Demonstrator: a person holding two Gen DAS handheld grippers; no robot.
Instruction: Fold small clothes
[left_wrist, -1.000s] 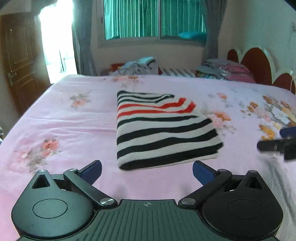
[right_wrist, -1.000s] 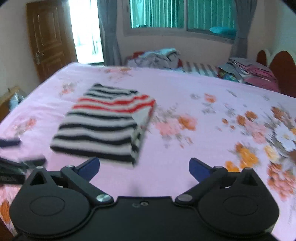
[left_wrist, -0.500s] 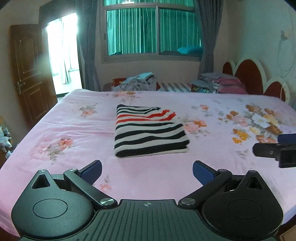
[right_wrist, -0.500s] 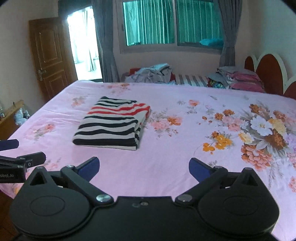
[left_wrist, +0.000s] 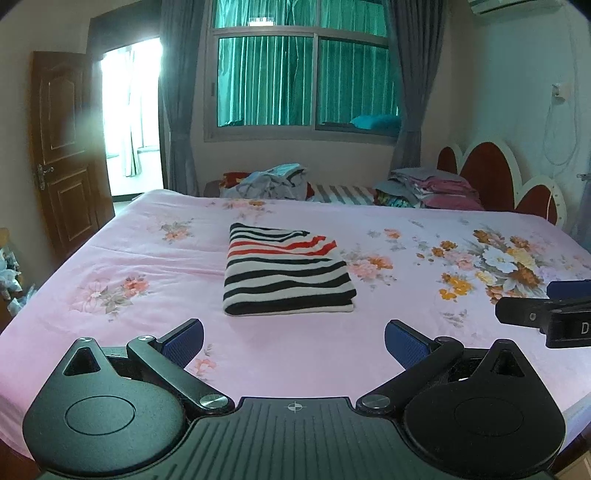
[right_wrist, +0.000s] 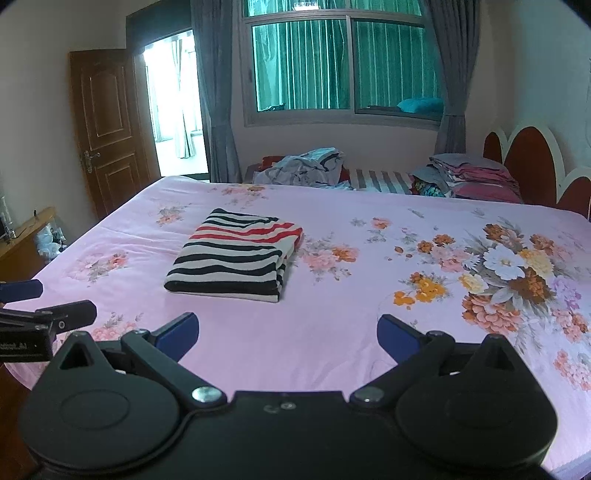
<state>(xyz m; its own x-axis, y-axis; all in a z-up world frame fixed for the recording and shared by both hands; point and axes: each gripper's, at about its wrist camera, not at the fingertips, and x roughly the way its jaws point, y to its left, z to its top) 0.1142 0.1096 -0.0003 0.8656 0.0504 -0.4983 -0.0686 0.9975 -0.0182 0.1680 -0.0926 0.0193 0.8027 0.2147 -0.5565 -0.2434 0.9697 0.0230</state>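
Observation:
A folded garment with black, white and red stripes (left_wrist: 286, 271) (right_wrist: 236, 256) lies flat in a neat rectangle on the pink floral bed (left_wrist: 129, 258) (right_wrist: 351, 325). My left gripper (left_wrist: 294, 341) hangs open over the bed's near edge, well short of the garment, with nothing between its blue pads. My right gripper (right_wrist: 288, 334) is open and empty too, back from the garment and to its right. Each gripper shows at the edge of the other's view: the right gripper (left_wrist: 546, 314) at the far right, the left gripper (right_wrist: 33, 314) at the far left.
A heap of loose clothes (left_wrist: 273, 181) (right_wrist: 306, 168) lies beyond the far side of the bed, with a stack of folded clothes (left_wrist: 432, 188) (right_wrist: 469, 177) near the red headboard (left_wrist: 491, 177). A wooden door (left_wrist: 66, 147) stands open at left. A low wooden cabinet (right_wrist: 22, 240) sits left of the bed.
Both grippers have pulled back and up from the striped garment, which now looks smaller and farther away. The garment itself has stayed in place, folded.

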